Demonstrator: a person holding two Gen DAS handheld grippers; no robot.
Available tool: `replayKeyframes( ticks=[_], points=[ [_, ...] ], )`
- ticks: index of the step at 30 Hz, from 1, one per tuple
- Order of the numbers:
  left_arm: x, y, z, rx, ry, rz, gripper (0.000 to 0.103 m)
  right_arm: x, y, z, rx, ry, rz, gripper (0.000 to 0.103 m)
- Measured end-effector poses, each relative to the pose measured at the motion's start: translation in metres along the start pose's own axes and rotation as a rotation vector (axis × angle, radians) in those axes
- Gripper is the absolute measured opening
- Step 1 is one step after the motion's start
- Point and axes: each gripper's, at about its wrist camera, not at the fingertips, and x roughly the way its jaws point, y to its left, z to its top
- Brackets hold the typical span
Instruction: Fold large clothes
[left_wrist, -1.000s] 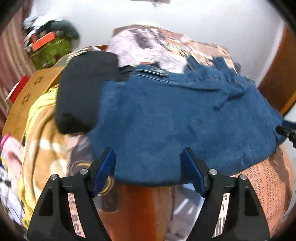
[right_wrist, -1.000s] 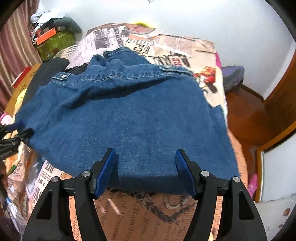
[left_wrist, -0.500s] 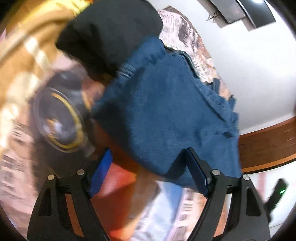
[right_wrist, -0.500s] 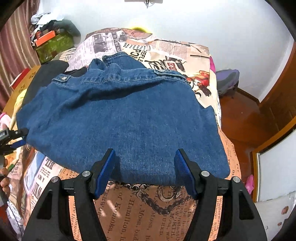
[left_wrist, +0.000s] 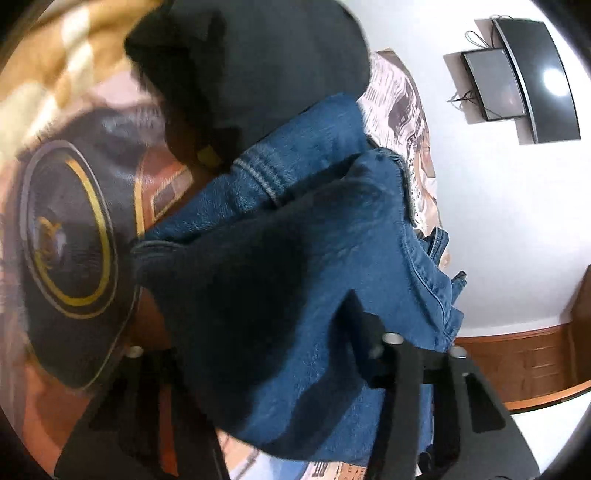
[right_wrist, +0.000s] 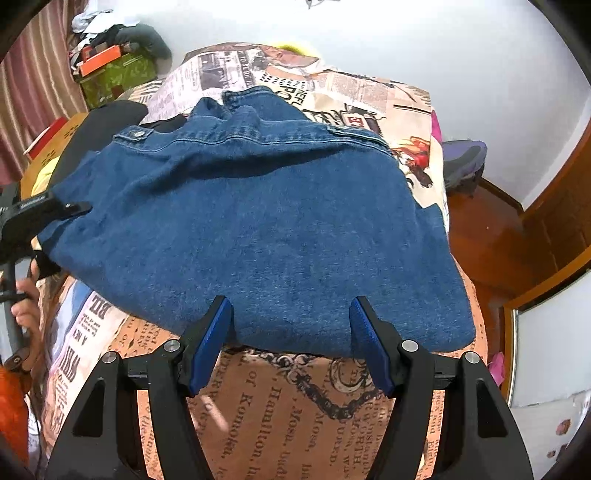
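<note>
A blue denim garment (right_wrist: 258, 221) lies folded flat on the newspaper-print bed cover (right_wrist: 277, 406). My right gripper (right_wrist: 290, 345) is open and empty, its fingers just short of the garment's near edge. In the left wrist view the denim (left_wrist: 314, 295) fills the space between my left gripper's fingers (left_wrist: 391, 354) and hides the blue pads, so I cannot tell whether the jaws have closed. In the right wrist view the left gripper (right_wrist: 70, 207) sits at the garment's left edge.
A black garment (left_wrist: 258, 62) lies beside the denim on its left, also seen in the right wrist view (right_wrist: 99, 129). A yellow blanket (left_wrist: 55, 55) lies beyond it. Boxes and clutter (right_wrist: 110, 66) stand at the far left. A wooden door (right_wrist: 554, 221) is on the right.
My left gripper has rolled sideways and pushed in onto the garment's left edge, so denim now covers its fingers. My right gripper has drawn back slightly from the near edge.
</note>
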Motion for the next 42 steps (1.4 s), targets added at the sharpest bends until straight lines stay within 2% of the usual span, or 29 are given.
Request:
replayKeyframes(
  ticks=[3,10,14,17,20,24,27,29,32,34,36,39,42],
  points=[
    [-0.027,-0.035,-0.004,0.151,-0.043,0.001,0.019,-0.004,0.005,0.001,-0.032,-0.007,-0.008,0.063],
    [-0.095,-0.116,-0.007,0.361,-0.140,-0.146,0.017,-0.017,0.022,0.015,-0.069,-0.053,0.027,0.063],
    [-0.145,-0.154,-0.010,0.451,-0.315,-0.196,0.017,-0.024,0.034,0.035,-0.041,-0.075,0.139,0.063],
    [-0.162,-0.167,-0.010,0.523,-0.390,-0.169,0.017,-0.015,0.048,0.049,-0.005,-0.047,0.270,0.063],
    [-0.157,-0.166,-0.011,0.544,-0.386,-0.119,0.016,0.006,0.072,0.055,0.016,0.017,0.393,0.063],
    [-0.143,-0.148,-0.006,0.500,-0.352,-0.086,0.016,0.048,0.114,0.050,-0.013,0.156,0.485,0.063],
    [-0.136,-0.132,-0.009,0.484,-0.341,-0.058,0.016,0.068,0.135,0.043,-0.047,0.195,0.466,0.064],
    [-0.135,-0.134,-0.010,0.490,-0.343,-0.059,0.016,0.070,0.137,0.043,-0.061,0.208,0.478,0.064],
    [-0.130,-0.150,-0.017,0.529,-0.334,-0.082,0.016,0.059,0.122,0.041,-0.013,0.210,0.536,0.063],
    [-0.124,-0.165,-0.027,0.569,-0.322,-0.098,0.016,0.048,0.103,0.041,0.034,0.180,0.538,0.063],
    [-0.117,-0.182,-0.041,0.615,-0.307,-0.116,0.016,0.033,0.078,0.039,0.074,0.125,0.494,0.063],
    [-0.100,-0.210,-0.071,0.701,-0.279,-0.123,0.016,0.004,0.036,0.029,0.125,0.045,0.374,0.063],
    [-0.070,-0.232,-0.106,0.794,-0.201,-0.125,0.016,-0.025,0.003,0.016,0.168,-0.012,0.325,0.063]
  ],
)
